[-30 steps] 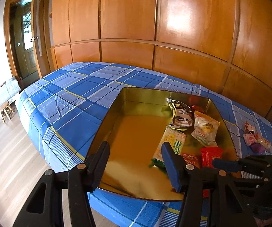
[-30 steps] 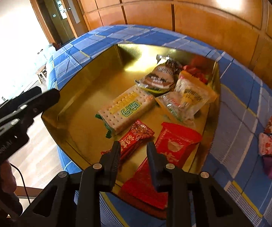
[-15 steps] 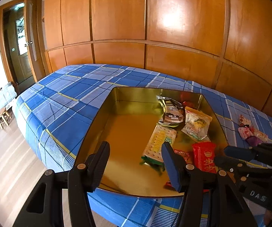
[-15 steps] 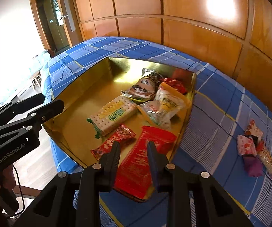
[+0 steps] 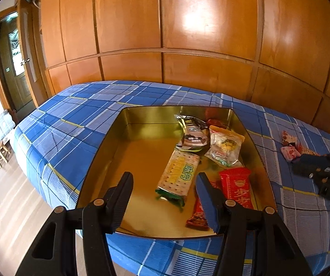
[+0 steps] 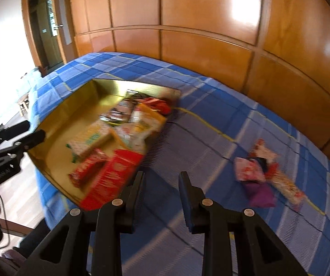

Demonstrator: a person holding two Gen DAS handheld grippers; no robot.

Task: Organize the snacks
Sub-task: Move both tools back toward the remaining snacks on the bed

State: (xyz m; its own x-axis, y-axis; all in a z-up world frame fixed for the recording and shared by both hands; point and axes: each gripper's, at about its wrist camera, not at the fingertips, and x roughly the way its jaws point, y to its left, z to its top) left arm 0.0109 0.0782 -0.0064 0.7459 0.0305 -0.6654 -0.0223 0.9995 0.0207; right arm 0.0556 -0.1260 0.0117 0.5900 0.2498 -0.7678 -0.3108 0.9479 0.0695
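Observation:
A gold tray (image 5: 128, 124) lies on the blue checked bed and holds several snack packets: a cracker pack (image 5: 178, 174), a red packet (image 5: 237, 188), a dark wrapper (image 5: 192, 135) and a clear bag (image 5: 226, 147). My left gripper (image 5: 162, 197) is open and empty over the tray's near edge. My right gripper (image 6: 161, 191) is open and empty over the bedspread, right of the tray (image 6: 82, 105). A small pile of loose snacks (image 6: 259, 172) lies on the bed to its right; it also shows in the left wrist view (image 5: 290, 148).
The bed (image 5: 73, 119) stands against a wooden panel wall (image 5: 188, 34). A doorway (image 5: 11, 64) and a small stool (image 5: 0, 153) are at the far left, over wood floor. The right gripper body (image 5: 323, 172) shows at the right edge.
My right gripper has pulled back from the tray and swung right, toward the loose snacks on the bed. My left gripper has backed off slightly and stays open.

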